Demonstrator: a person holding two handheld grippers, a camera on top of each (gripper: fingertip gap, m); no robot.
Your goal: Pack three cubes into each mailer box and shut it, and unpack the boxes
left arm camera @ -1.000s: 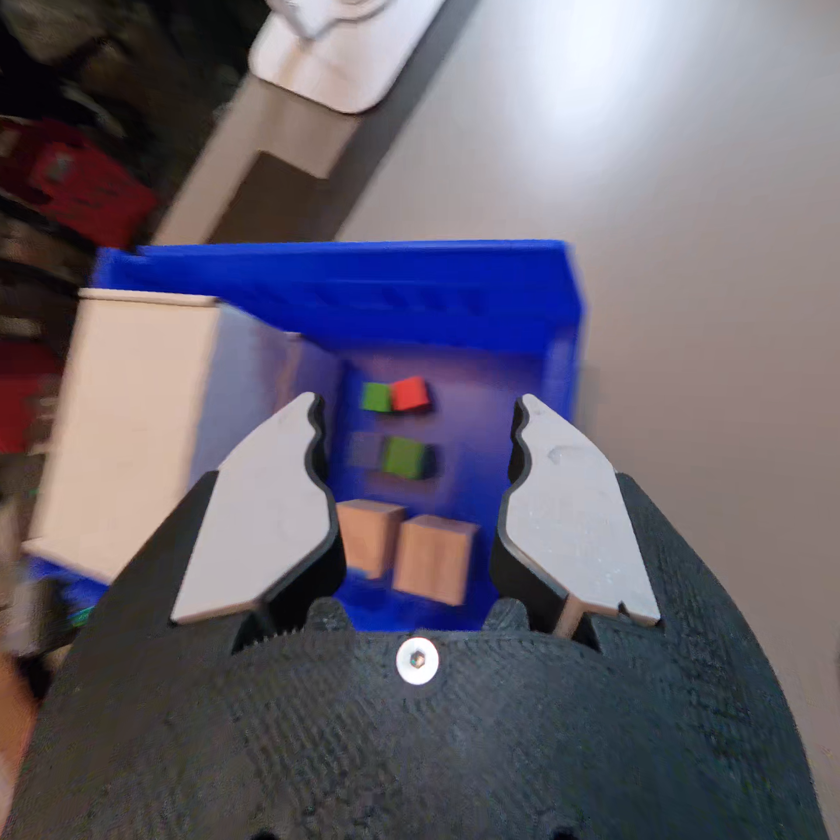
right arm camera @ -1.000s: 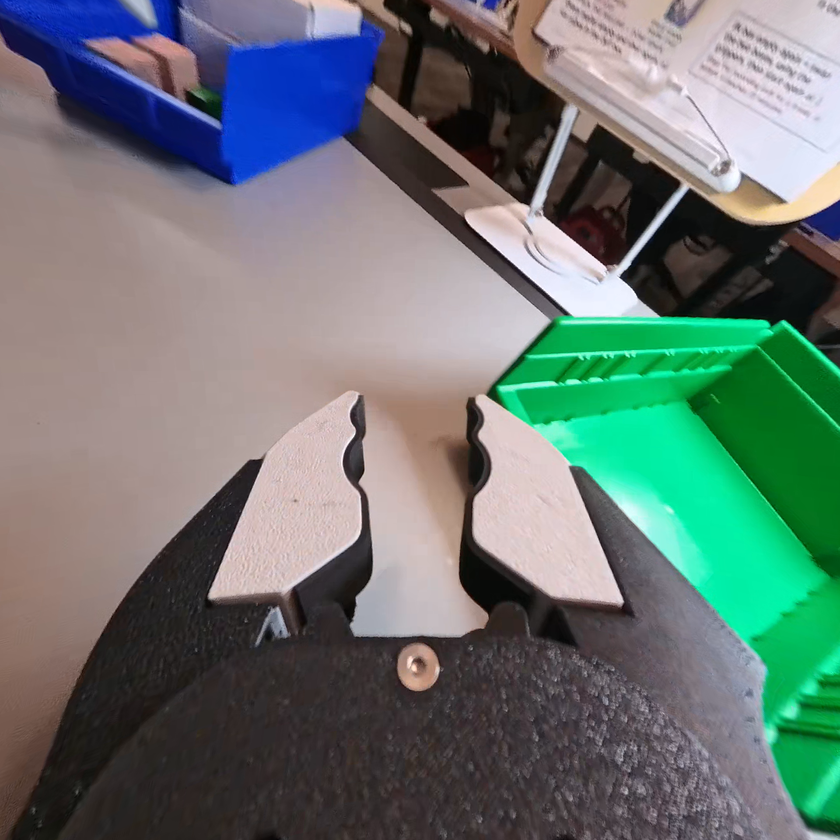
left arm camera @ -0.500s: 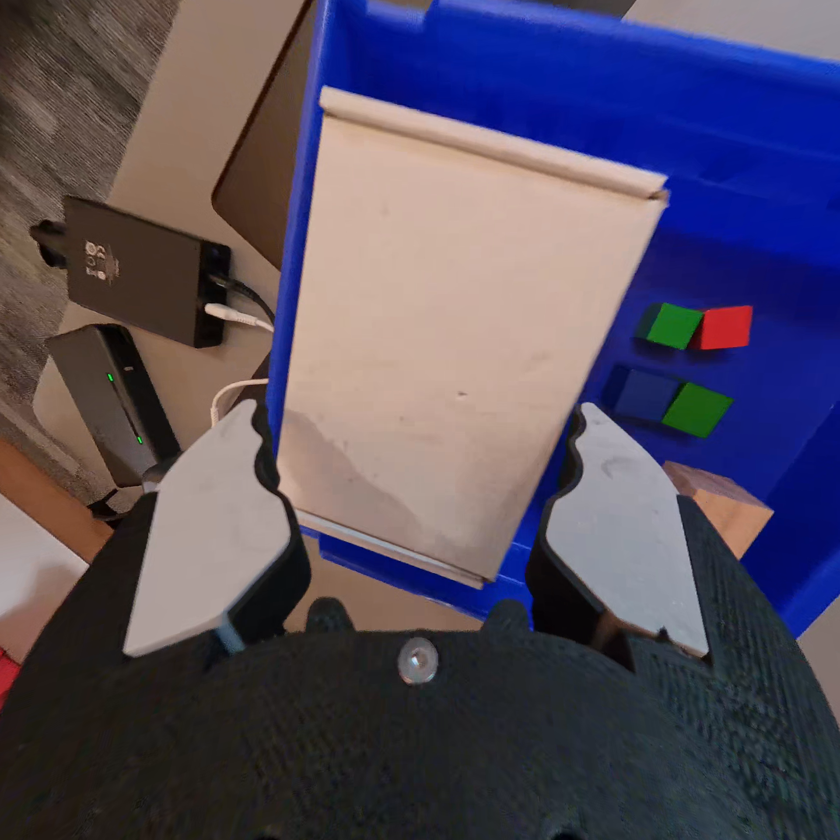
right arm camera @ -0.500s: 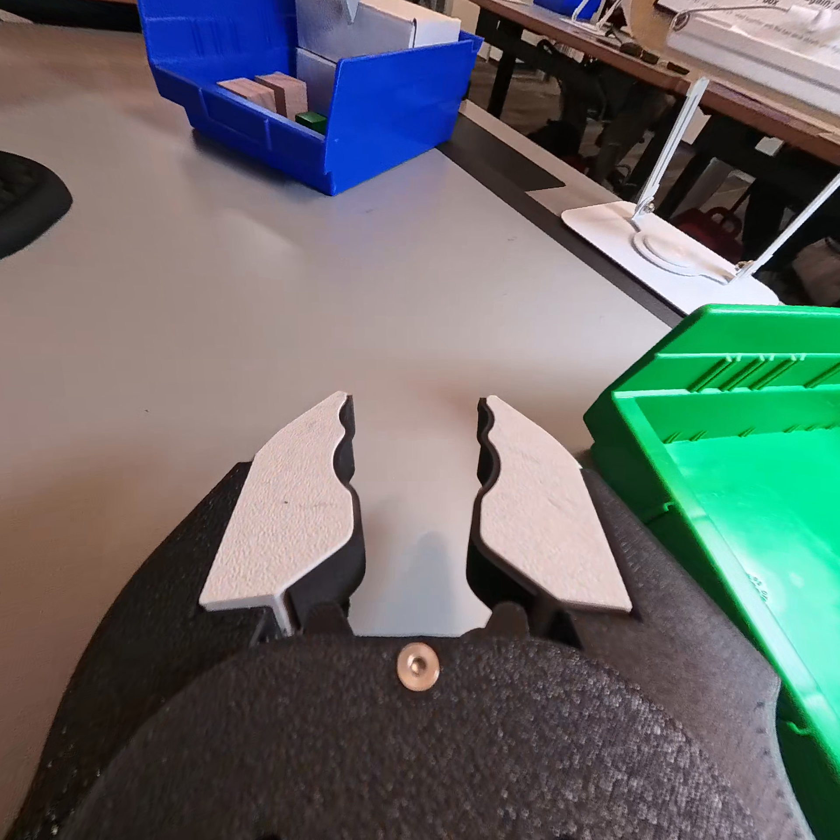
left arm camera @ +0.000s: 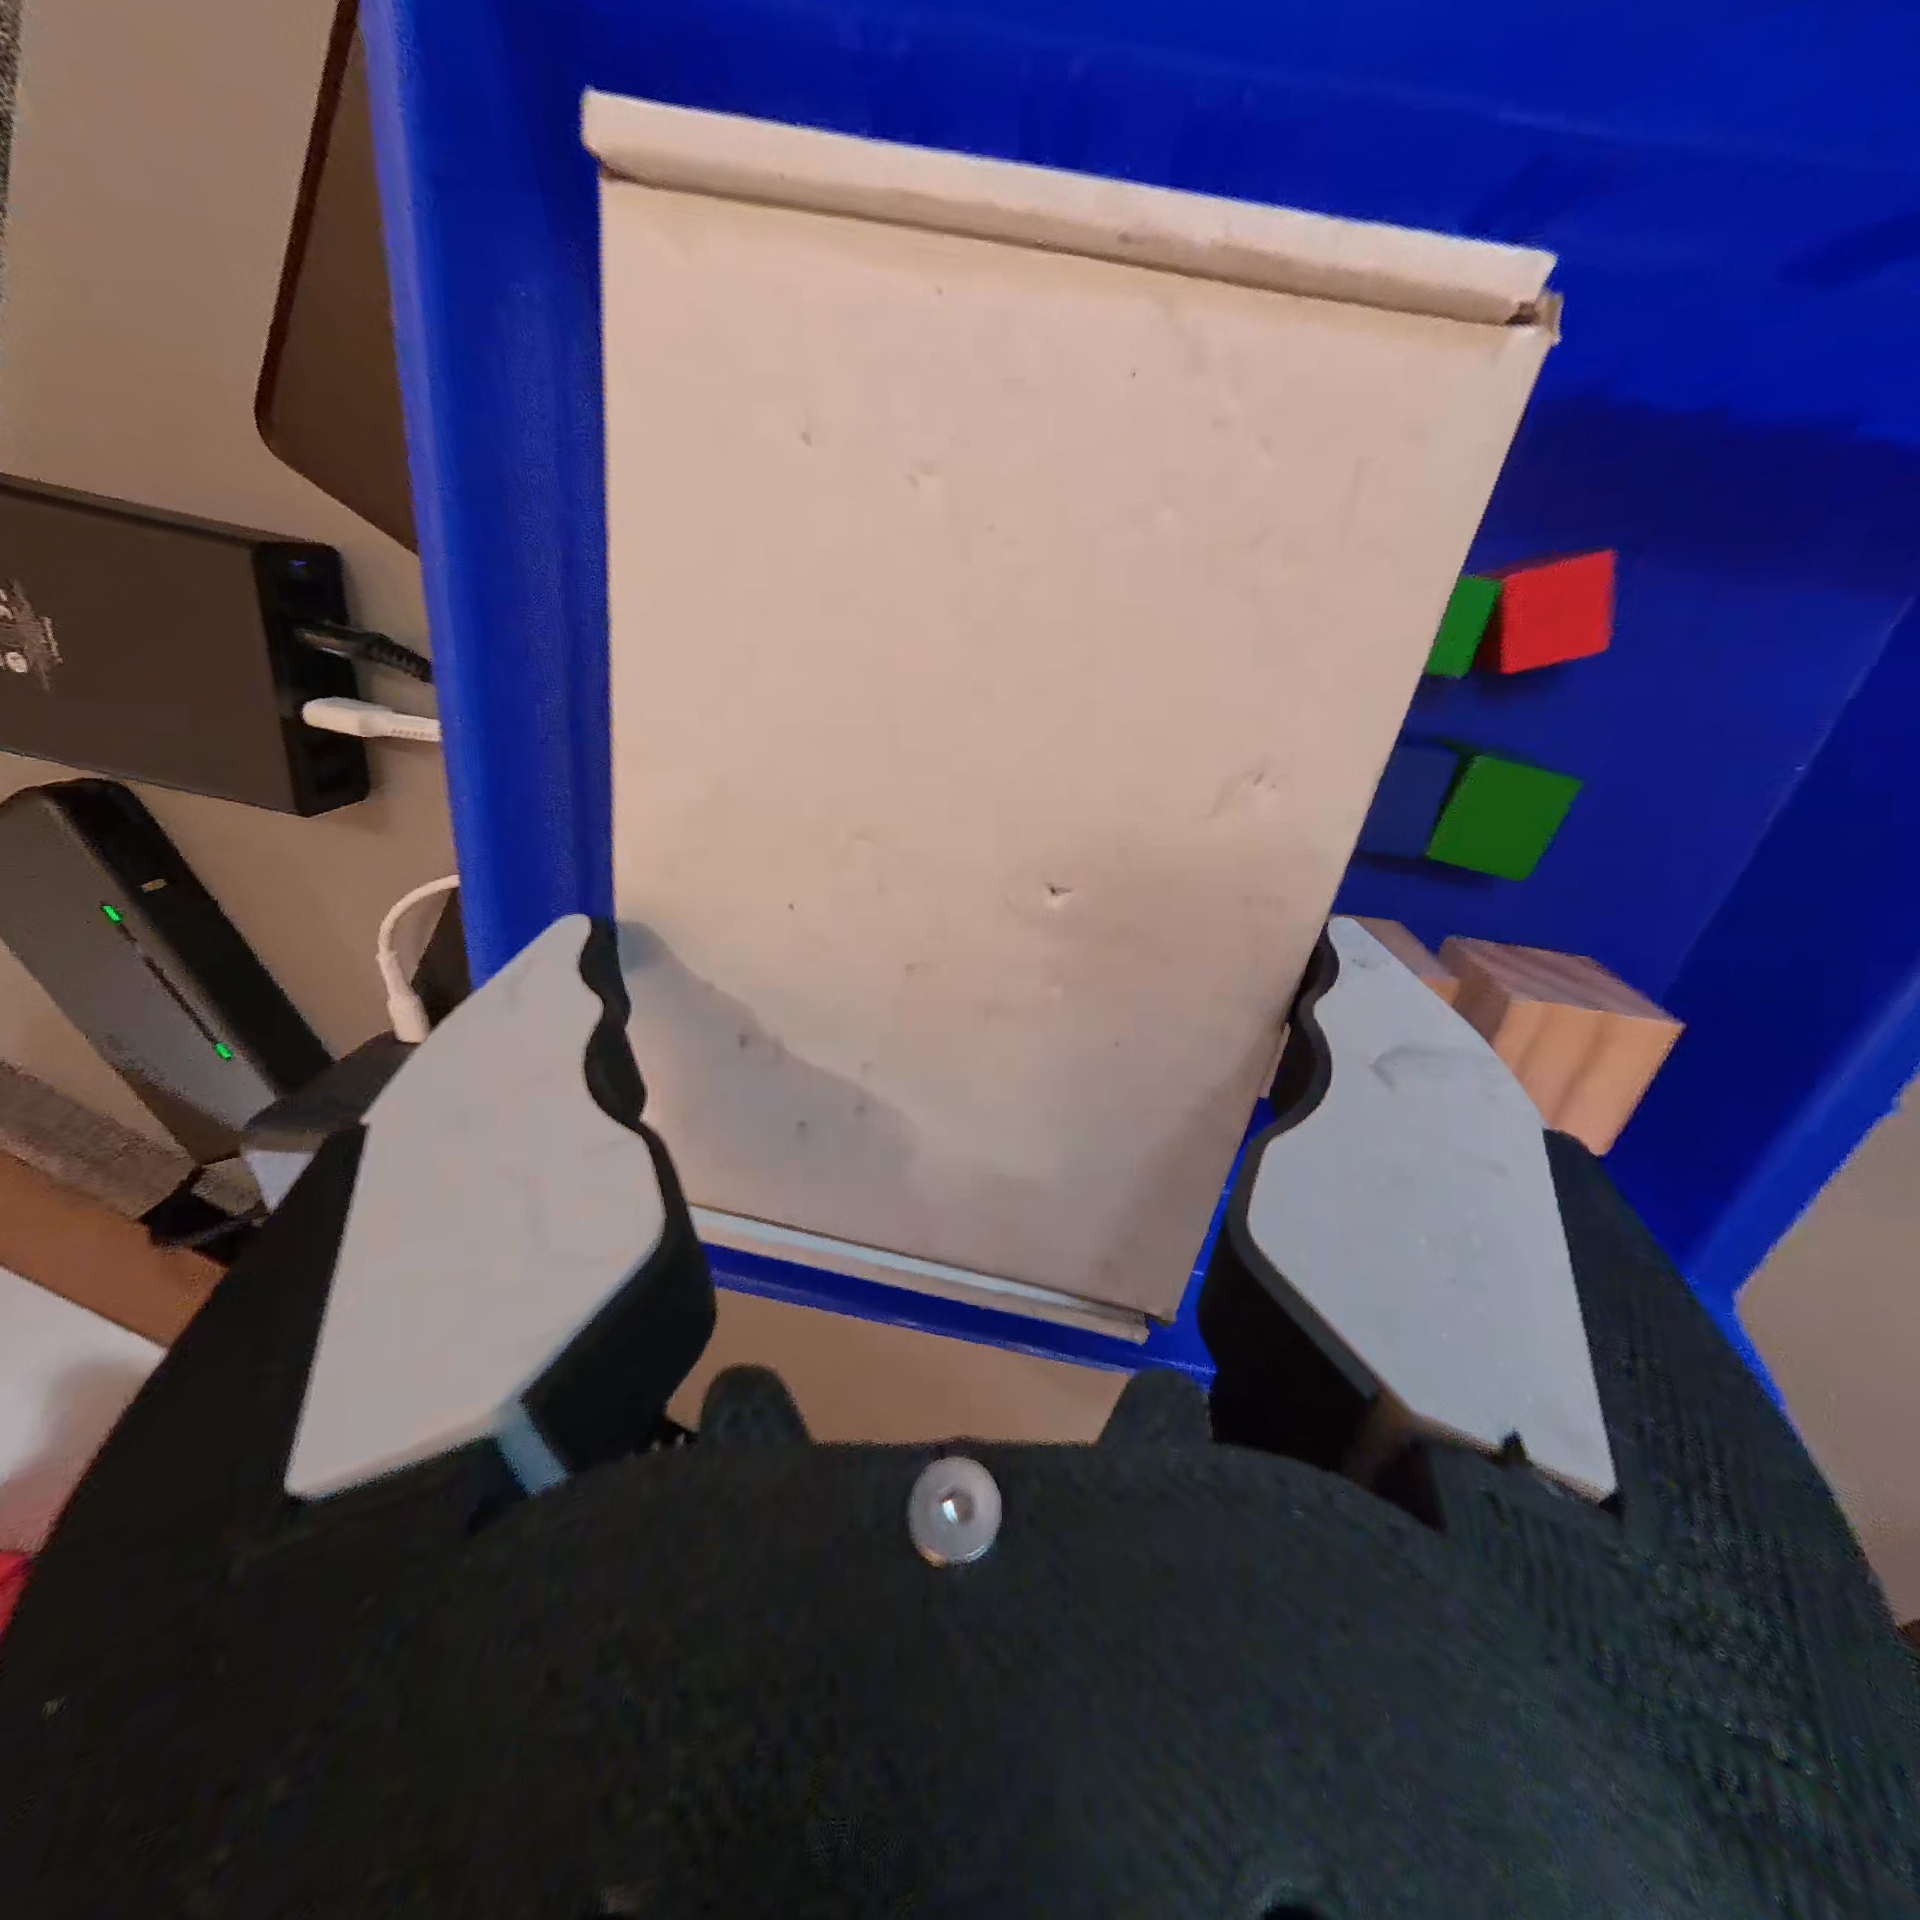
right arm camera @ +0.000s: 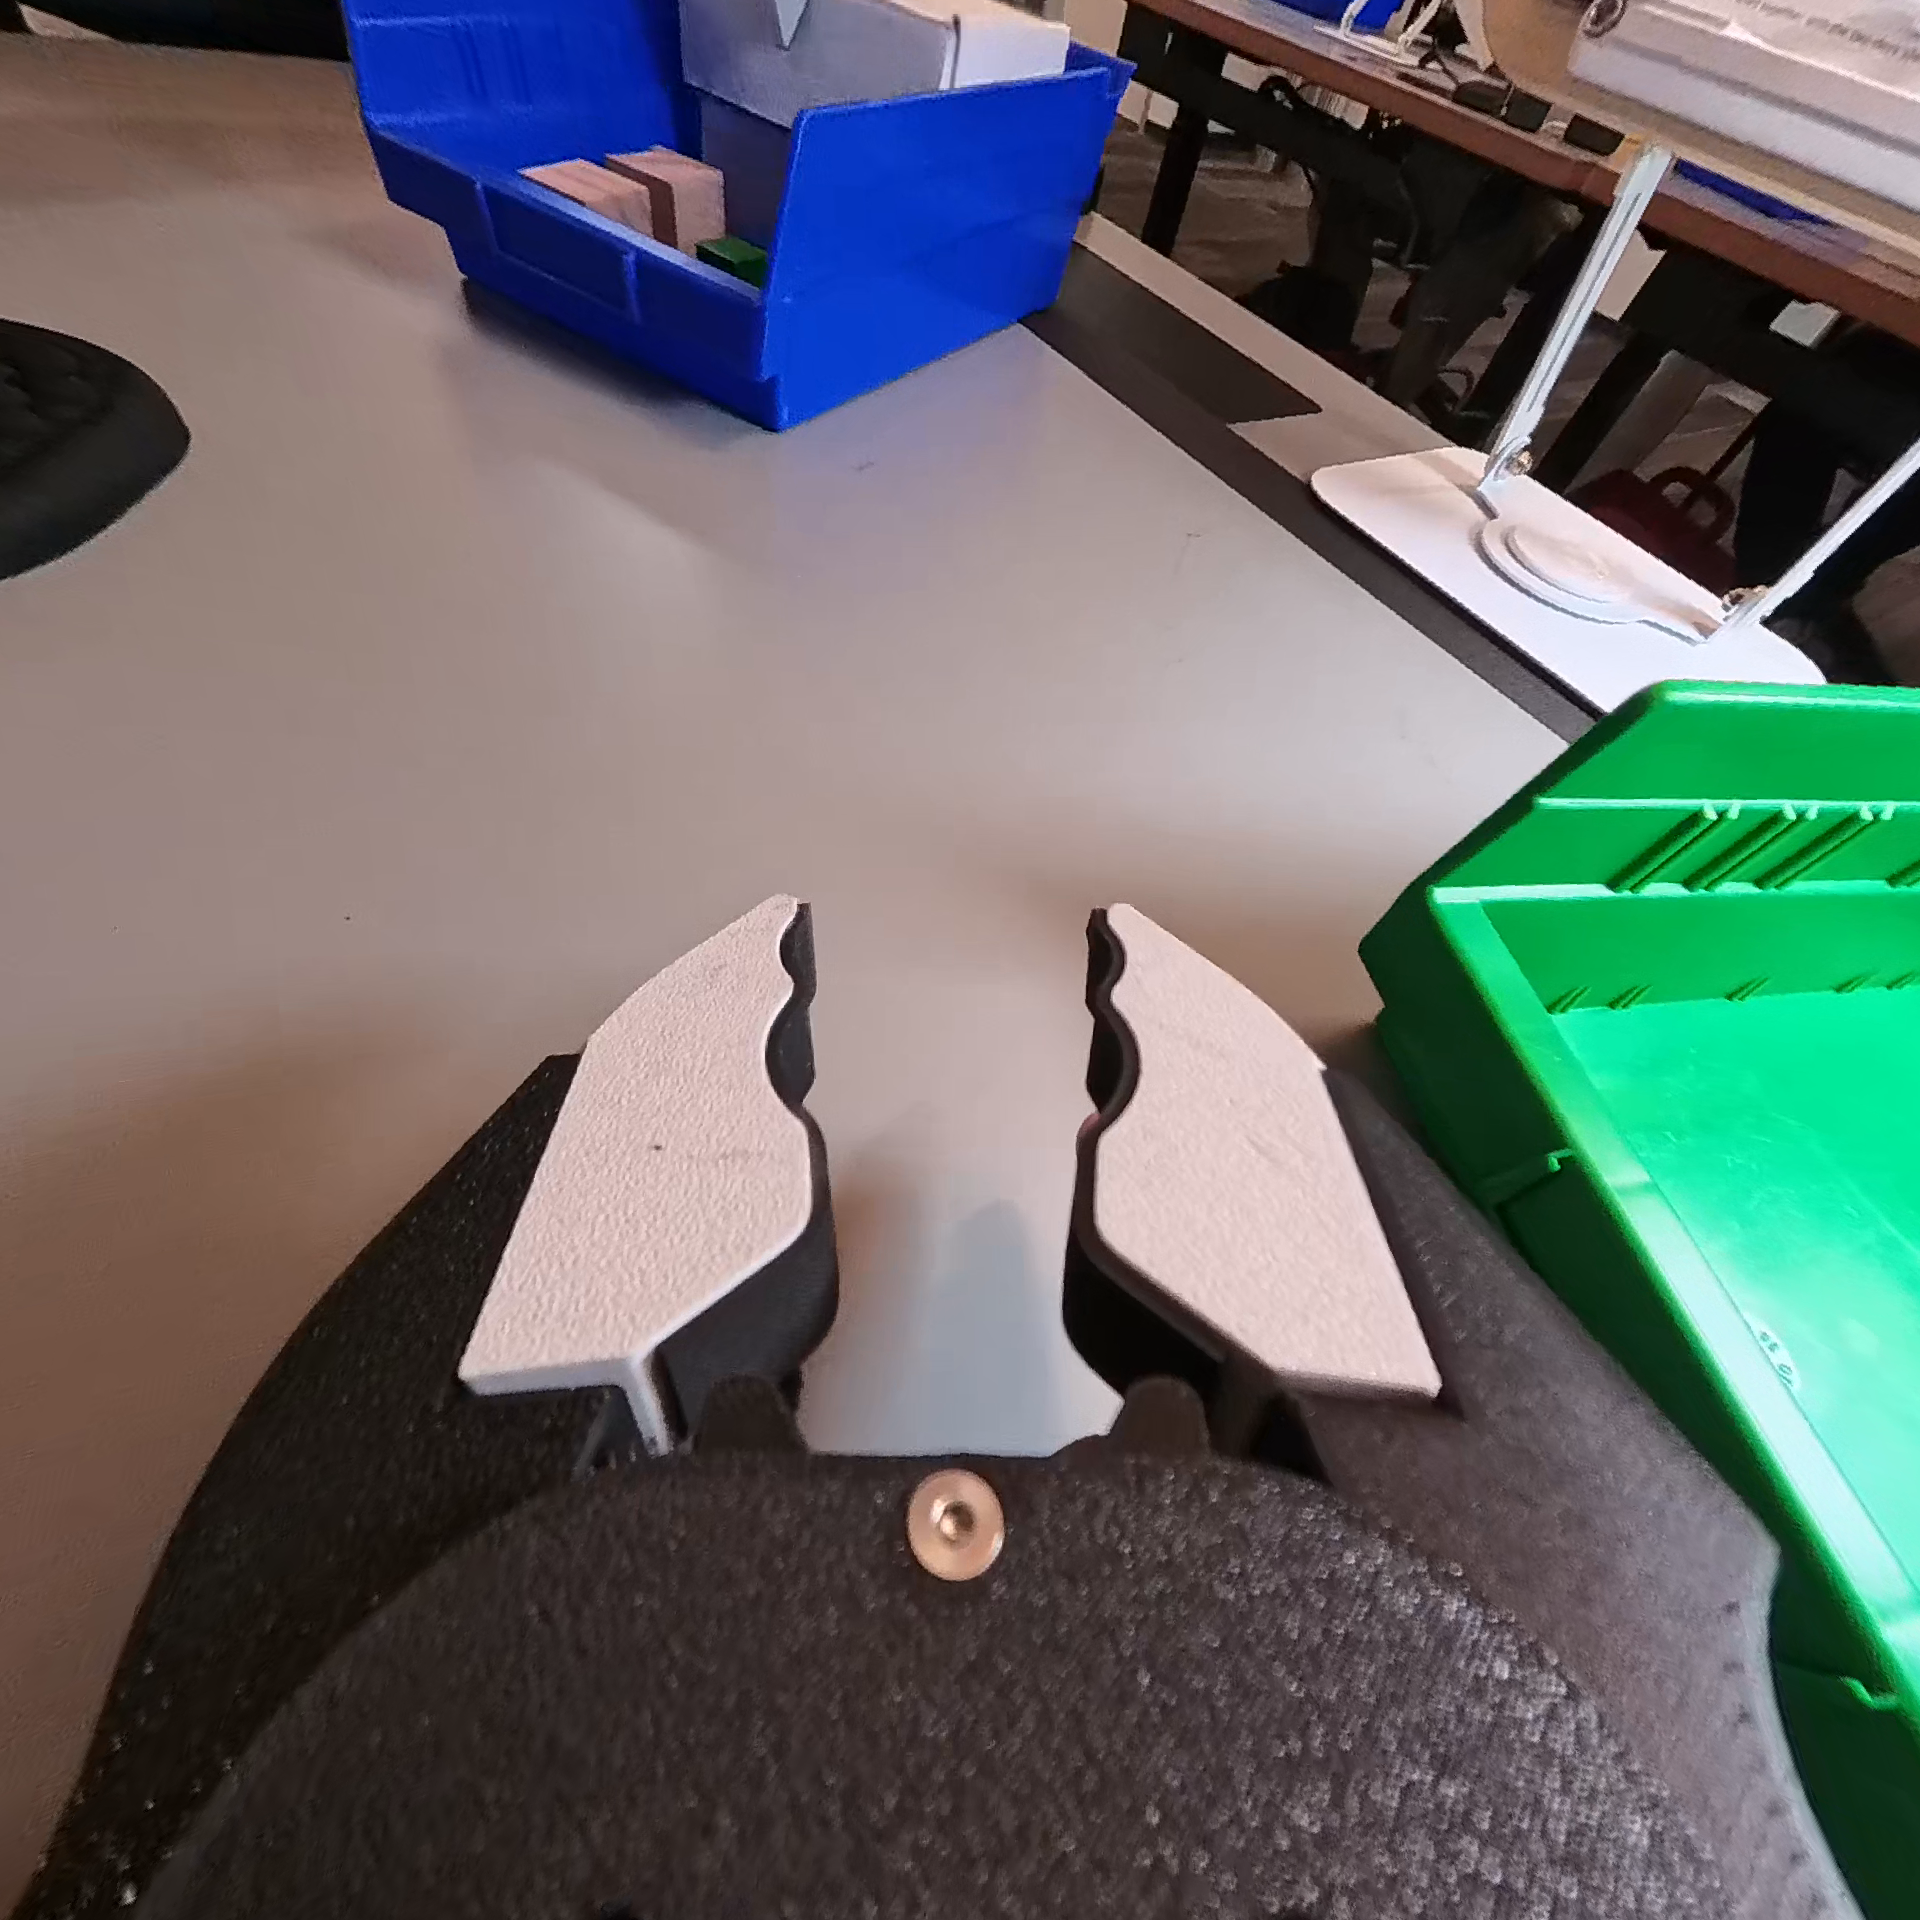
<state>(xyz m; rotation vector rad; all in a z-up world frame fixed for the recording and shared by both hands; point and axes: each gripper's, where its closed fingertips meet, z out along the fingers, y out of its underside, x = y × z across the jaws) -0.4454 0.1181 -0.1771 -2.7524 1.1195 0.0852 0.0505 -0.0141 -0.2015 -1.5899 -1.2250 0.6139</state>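
Observation:
A white mailer box point(left arm camera: 987, 675) stands shut in the left part of the blue bin point(left arm camera: 499, 520). My left gripper point(left arm camera: 956, 935) is open, and its fingertips straddle the box's near end, close to both sides. To the right of the box lie a red cube point(left arm camera: 1553, 623), two green cubes point(left arm camera: 1463, 629) point(left arm camera: 1501, 816), a blue cube point(left arm camera: 1408, 800) and two wooden blocks point(left arm camera: 1558, 1029). My right gripper point(right arm camera: 951, 925) is open and empty, low over the grey table point(right arm camera: 623, 675). The blue bin point(right arm camera: 935, 208) with the box point(right arm camera: 883, 52) shows far ahead of it.
An empty green bin point(right arm camera: 1714, 1091) sits just right of my right gripper. A white stand base point(right arm camera: 1538, 561) rests at the table's right edge. A black textured object point(right arm camera: 62, 447) is at the left edge. Black and grey devices point(left arm camera: 156, 644) with cables lie beyond the table's edge. About 50 centimetres separates my left fingertips from my right. The blue cube point(left arm camera: 1408, 800) is about 7 centimetres from my left fingertips and 45 centimetres from my right.
My left gripper swung from over the cubes to the mailer box, then moved in until its open fingers straddle the box. My right gripper shifted slightly and stayed open.

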